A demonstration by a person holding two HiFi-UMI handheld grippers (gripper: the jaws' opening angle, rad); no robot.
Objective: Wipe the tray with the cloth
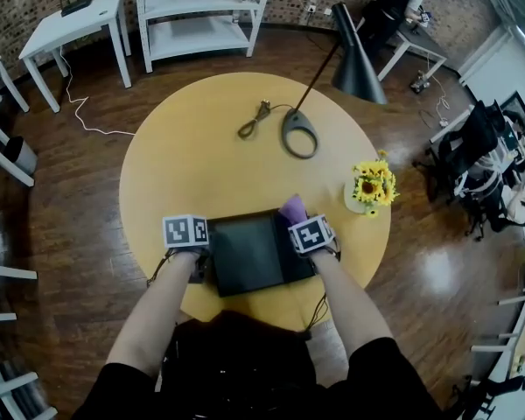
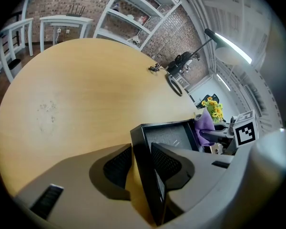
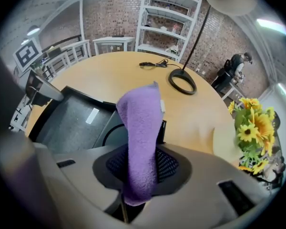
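The tray (image 1: pixel 254 254) sits at the bench's (image 1: pixel 210 138) near edge, its left rim clamped in the left tongs (image 2: pixel 142 152). The right tongs (image 3: pixel 142 165) pinch the purple cloth (image 3: pixel 140 123) at the tray's right edge. Best to press the cloth flat and sweep in overlapping strokes while the left tongs hold the tray firm.

My right gripper (image 3: pixel 138 168) clamps a purple cloth (image 3: pixel 140 128), which stands up between the two jaws with its top drooping to the right. Behind and left of it a black tray (image 3: pixel 71 123) lies near the round table's (image 3: pixel 195 123) near edge, and my left gripper (image 3: pixel 40 88) sits at the tray's left rim. A ring-shaped lamp base (image 3: pixel 182 81) and a cable (image 3: pixel 152 64) lie towards the far edge, and yellow flowers (image 3: pixel 255 128) stand at the right edge. Beyond the table are a white shelf (image 3: pixel 169 13) and a person (image 3: pixel 236 66).
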